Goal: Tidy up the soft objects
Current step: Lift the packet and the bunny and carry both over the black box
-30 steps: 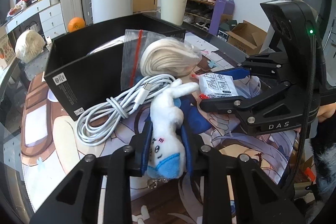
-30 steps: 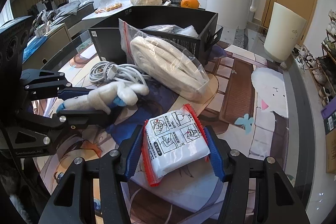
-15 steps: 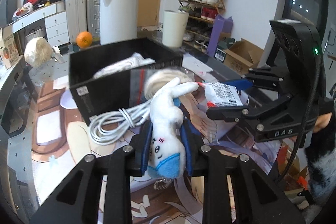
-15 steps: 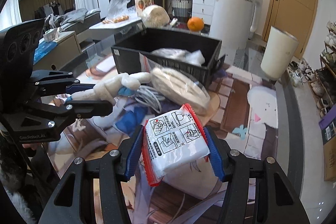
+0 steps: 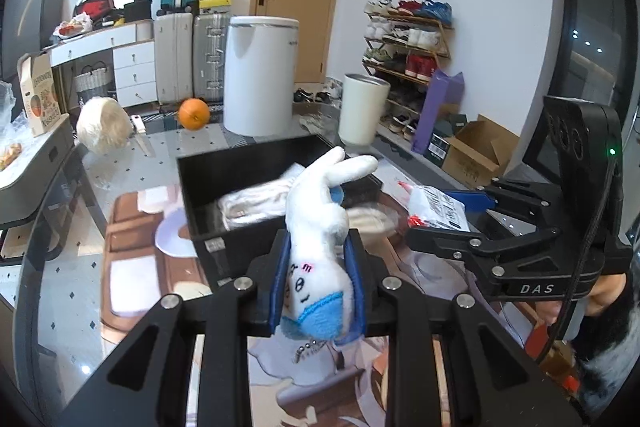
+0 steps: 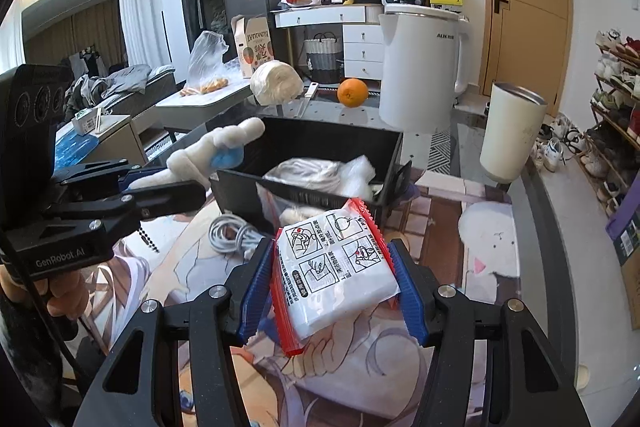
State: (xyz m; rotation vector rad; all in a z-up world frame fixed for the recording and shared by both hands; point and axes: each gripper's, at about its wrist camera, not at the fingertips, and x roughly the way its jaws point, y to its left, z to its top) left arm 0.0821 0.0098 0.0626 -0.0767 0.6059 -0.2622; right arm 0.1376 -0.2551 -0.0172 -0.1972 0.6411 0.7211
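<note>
Two grippers are up over the table, each with a soft thing clamped. Ahead of both sets of jaws sits the big open black rectangular bin (image 6: 320, 143), with white bagged bundles (image 6: 316, 169) lying inside it. Just short of the bin, on the printed cartoon table mat (image 6: 452, 211), a coiled white charging cable (image 6: 232, 235) lies ahead and left of the right jaws.

Right gripper (image 6: 332, 279): jaws partly apart, blue pads pressing both side edges of a flat white plastic packet with red edges and printed diagrams (image 6: 334, 263). The packet sits squarely between the pads, tilted, its far end sticking out past the fingertips towards the bin's near wall.

Left gripper (image 5: 318, 275): jaws drawn in narrow, squeezing the body of a small white plush rabbit with a blue bib and a stitched face (image 5: 320, 247). Its face and bib sit right between the blue pads; the long ears reach forward beyond the tips, over the bin's near rim. A little bead chain (image 5: 306, 349) dangles from the plush behind the pads.
</note>
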